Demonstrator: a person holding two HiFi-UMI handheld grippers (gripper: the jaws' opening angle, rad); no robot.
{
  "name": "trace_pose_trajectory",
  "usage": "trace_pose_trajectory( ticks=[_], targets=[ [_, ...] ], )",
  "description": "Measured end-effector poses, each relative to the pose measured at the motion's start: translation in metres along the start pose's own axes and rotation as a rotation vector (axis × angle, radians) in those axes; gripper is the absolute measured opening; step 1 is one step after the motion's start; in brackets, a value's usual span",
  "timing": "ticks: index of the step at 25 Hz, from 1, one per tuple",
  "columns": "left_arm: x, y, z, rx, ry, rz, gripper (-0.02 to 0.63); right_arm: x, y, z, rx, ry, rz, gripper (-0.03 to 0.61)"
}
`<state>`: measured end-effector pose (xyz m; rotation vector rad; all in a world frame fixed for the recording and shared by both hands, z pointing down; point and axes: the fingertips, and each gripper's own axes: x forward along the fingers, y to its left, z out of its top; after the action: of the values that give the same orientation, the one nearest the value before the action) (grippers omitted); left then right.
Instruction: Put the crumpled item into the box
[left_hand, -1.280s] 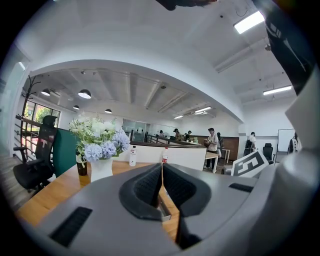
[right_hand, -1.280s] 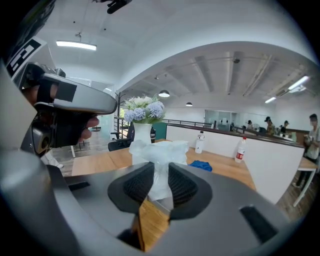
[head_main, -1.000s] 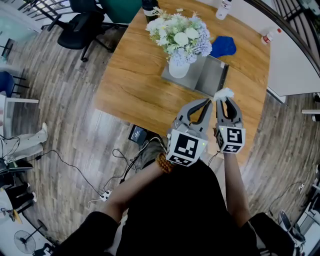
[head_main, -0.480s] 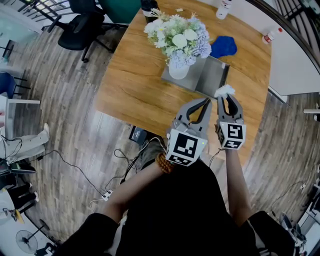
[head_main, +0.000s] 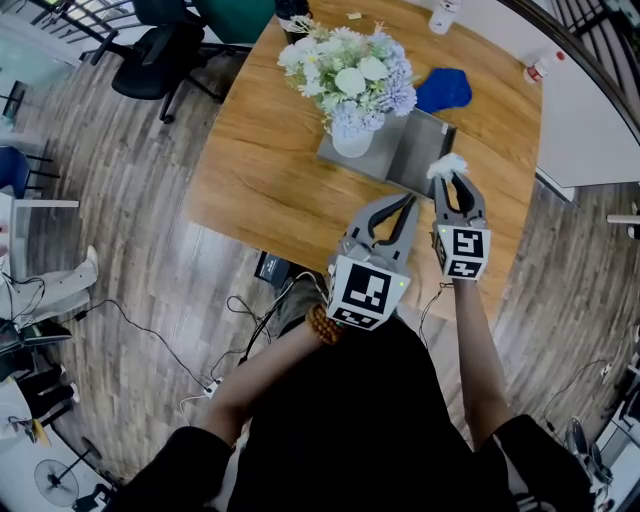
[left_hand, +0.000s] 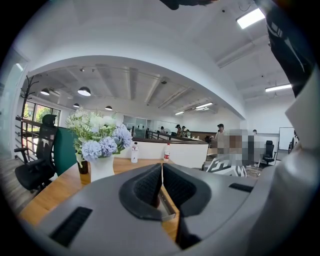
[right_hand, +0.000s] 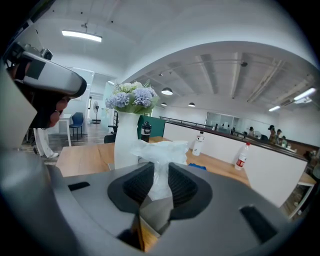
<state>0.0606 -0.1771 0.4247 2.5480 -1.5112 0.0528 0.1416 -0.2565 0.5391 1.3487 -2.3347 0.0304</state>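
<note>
Crumpled item pinched in right gripper jaws, over box edge on tabletop. Seems light, soft, compressible; mid-wad pinch suits. Left gripper jaws closed, empty.

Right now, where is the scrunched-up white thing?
The crumpled white item is pinched in the right gripper at the near right corner of the grey box in the head view.

wooden table on grey plank floor; black office chair beside it.
</note>
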Motion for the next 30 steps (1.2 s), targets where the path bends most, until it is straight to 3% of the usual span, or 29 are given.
trace_pose_trajectory(
  ticks=[14, 30],
  targets=[
    [0.003, 0.009, 0.0, -0.009, 0.005, 0.026, 0.026, 0.036, -0.027, -0.018, -0.067, 0.063, -0.014, 0.098],
    [0.003, 0.029, -0.001, -0.006, 0.02, 0.071, 0.026, 0.087, -0.03, -0.049, -0.101, 0.148, 0.034, 0.101]
  ],
)
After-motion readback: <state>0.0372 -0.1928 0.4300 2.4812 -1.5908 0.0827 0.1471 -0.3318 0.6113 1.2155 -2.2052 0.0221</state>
